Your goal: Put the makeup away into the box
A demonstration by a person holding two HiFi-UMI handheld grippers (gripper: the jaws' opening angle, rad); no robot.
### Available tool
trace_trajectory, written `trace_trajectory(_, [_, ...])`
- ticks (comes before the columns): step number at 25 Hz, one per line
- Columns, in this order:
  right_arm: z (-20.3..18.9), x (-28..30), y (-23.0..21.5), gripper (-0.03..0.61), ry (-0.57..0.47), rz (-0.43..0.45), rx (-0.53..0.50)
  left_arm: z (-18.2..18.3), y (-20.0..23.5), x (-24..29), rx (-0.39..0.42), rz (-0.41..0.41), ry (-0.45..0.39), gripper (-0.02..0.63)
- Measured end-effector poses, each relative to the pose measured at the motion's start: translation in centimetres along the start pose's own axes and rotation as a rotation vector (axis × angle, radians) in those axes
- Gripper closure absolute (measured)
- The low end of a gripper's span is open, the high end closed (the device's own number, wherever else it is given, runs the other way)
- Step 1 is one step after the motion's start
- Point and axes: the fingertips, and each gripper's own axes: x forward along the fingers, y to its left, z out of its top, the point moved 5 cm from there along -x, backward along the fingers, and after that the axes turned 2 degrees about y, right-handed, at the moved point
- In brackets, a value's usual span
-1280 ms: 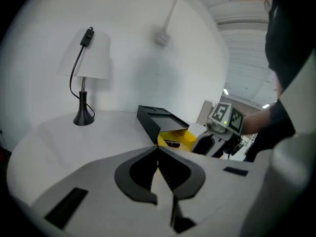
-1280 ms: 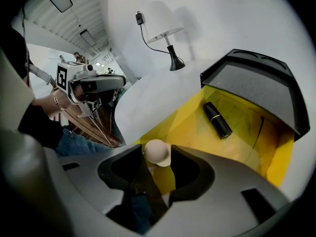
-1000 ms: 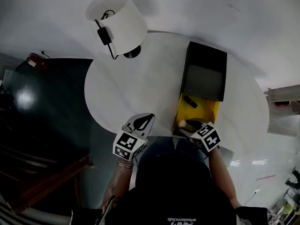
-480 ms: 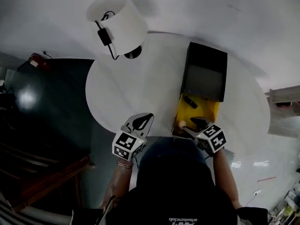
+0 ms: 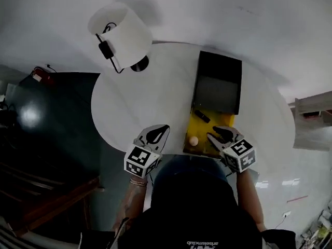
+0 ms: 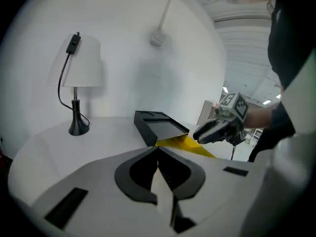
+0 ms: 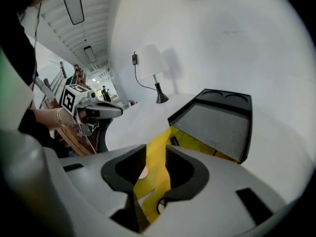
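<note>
- A white lamp with a drum shade (image 5: 122, 32) stands on the round white counter (image 5: 155, 90), well beyond the left claw.
- The left claw (image 5: 157, 135) hovers over the counter's near edge, pressed together and holding nothing.
- Between the two claws lies the open black box with yellow lining (image 5: 199, 131), its lid (image 5: 217, 87) laid back on the far side.
- A small pale round makeup piece (image 5: 193, 140) rests in the lining just left of the right claw, and a slim dark stick (image 5: 202, 116) lies just beyond.
- The right claw (image 5: 218, 134) hangs over the lining, partly spread. Its jaws have just been closing, with nothing between them.
- The round piece looks light, perhaps soft, and apt to roll, so pinch it across its middle. The stick seems stiff and slick, so take it mid-length.
</note>
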Motion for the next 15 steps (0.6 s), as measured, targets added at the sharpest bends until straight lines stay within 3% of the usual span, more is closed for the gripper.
trace_trajectory(5, [1.0, -2.2, -1.7, 0.523, -0.072, -0.064, -0.051, 1.3, -0.6, 0.3, -0.010, 0.031, -0.036, 0.597])
trace_trajectory(15, [4.0, -6.0, -3.8, 0.548, -0.176, -0.120, -0.104, 3.5, -1.5, 1.1, 0.018, 0.062, -0.076, 0.597])
